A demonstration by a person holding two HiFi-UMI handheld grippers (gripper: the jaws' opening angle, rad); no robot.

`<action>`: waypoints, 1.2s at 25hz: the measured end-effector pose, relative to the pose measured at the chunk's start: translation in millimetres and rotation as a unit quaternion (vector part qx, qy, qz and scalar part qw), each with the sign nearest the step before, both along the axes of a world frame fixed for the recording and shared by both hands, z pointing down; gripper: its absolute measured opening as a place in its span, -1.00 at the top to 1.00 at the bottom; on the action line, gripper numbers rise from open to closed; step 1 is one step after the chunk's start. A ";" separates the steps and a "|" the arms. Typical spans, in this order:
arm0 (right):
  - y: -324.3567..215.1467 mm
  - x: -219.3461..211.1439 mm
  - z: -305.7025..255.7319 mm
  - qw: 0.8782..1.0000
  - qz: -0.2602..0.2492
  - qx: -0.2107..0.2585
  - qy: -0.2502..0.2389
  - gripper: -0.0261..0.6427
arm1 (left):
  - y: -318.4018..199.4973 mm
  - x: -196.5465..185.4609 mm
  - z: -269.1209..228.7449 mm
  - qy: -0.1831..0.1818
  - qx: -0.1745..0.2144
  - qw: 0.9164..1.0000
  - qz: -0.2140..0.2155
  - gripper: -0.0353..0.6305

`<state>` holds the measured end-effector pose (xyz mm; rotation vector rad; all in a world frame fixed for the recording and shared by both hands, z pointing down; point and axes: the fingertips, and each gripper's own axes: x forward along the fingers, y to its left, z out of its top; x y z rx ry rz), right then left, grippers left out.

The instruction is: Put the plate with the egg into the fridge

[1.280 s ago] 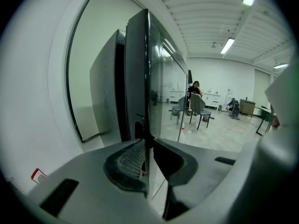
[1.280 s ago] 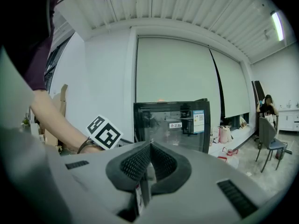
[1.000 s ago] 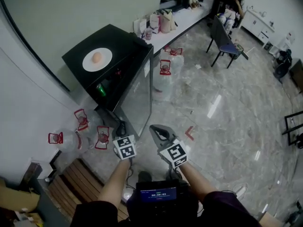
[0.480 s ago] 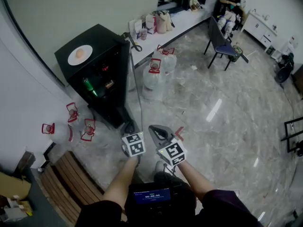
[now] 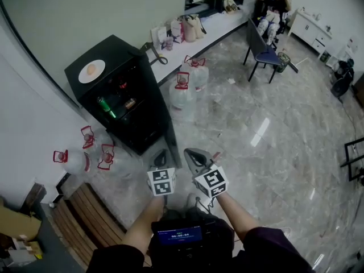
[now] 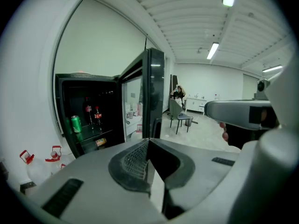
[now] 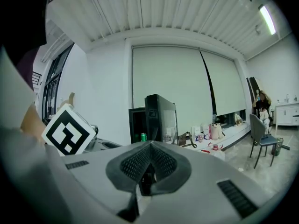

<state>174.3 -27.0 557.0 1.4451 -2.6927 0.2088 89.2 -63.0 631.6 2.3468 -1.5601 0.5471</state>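
Plate (image 5: pixel 99 66) with the egg (image 5: pixel 91 70) lies flat, face up, on top of the black fridge (image 5: pixel 122 50), near the edge away from the door's hinge. The egg is too small for you to tell which way its long axis runs. The fridge door (image 5: pixel 166 127) stands open, and a green can (image 6: pixel 75 123) sits on an inner shelf. Your left gripper (image 5: pixel 161 154) has just closed, its fingers (image 6: pixel 133 160) clenched on nothing. Your right gripper (image 5: pixel 189 152) is just beside it, fingers (image 7: pixel 135 164) also clenched on nothing. Both are well apart from the plate.
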 end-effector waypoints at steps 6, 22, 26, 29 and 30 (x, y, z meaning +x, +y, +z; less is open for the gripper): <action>-5.6 -25.4 -7.0 1.000 -0.028 0.003 0.004 0.90 | -7.2 -34.1 -31.5 0.006 0.029 0.999 -0.016 0.86; -85.8 -173.1 -81.6 0.983 -0.164 0.056 0.069 0.90 | -51.9 -160.4 -130.7 0.105 0.097 0.988 -0.053 0.86; -120.1 -209.8 -94.4 0.981 -0.172 0.045 0.078 0.90 | -72.3 -199.8 -145.2 0.117 0.098 0.986 -0.064 0.86; -148.3 -230.6 -108.6 0.977 -0.181 0.047 0.102 0.89 | -89.7 -223.6 -156.6 0.132 0.102 0.983 -0.074 0.86; -158.7 -236.5 -114.2 0.975 -0.187 0.049 0.112 0.89 | -96.4 -229.6 -159.2 0.136 0.102 0.982 -0.076 0.86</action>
